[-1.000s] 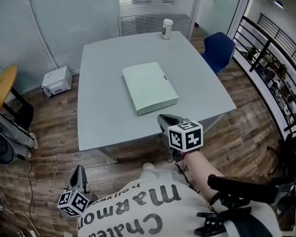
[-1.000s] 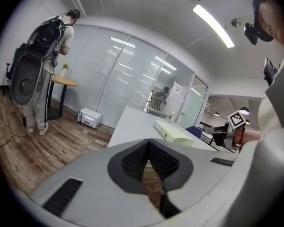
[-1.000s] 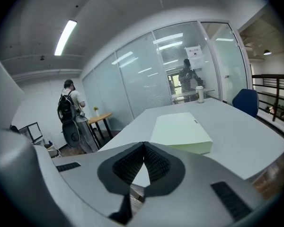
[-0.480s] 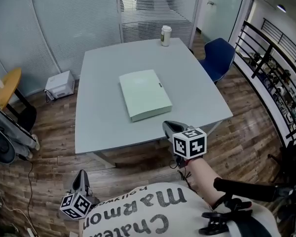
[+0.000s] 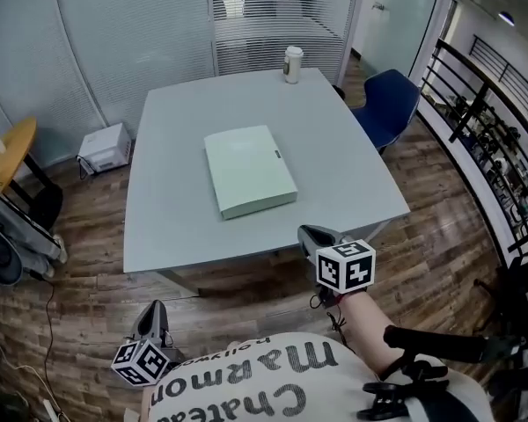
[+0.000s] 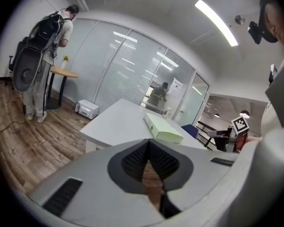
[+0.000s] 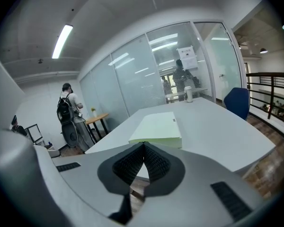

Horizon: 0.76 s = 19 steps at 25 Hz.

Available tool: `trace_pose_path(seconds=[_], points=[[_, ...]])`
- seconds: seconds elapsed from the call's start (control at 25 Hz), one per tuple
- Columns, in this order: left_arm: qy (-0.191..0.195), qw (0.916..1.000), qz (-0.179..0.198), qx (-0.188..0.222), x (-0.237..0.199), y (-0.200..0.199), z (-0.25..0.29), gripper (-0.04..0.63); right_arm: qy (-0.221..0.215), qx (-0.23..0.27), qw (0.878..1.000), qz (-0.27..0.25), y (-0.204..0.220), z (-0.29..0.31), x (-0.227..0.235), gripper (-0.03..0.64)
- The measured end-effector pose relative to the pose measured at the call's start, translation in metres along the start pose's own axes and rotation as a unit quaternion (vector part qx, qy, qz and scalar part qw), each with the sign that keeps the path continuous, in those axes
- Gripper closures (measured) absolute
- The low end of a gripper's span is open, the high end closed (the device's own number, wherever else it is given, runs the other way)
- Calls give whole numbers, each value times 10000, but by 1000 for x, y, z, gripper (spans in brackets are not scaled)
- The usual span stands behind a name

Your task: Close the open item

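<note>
— Looking at the grey table (image 5: pixel 167 227), where does the pale green box (image 5: pixel 249 170) sit?

— Flat near the middle, its cover down, long side running away from the person. A paper cup (image 5: pixel 292 64) stands at the far edge, and a blue chair (image 5: pixel 387 104) is beside the right corner.

— And the claws?

— The right gripper (image 5: pixel 315 233) hangs just off the near edge, jaws pressed together on nothing. The left gripper (image 5: pixel 155 309) is low at the person's side, well apart from the table, its jaws likewise together and empty.
</note>
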<state>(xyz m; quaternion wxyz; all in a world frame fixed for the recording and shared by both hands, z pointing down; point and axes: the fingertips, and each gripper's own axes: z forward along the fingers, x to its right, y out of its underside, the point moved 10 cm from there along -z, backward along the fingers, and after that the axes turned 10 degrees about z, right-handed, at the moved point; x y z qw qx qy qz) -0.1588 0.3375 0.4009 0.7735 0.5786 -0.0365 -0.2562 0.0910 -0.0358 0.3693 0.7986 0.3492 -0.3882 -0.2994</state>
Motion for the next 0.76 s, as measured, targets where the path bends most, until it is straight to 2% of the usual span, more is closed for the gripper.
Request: trace_pose_path(seconds=[0.76], points=[[205,9997,104,-84,-3,-3,16,598,17,-51,10000,19,5,-3,-1,619]])
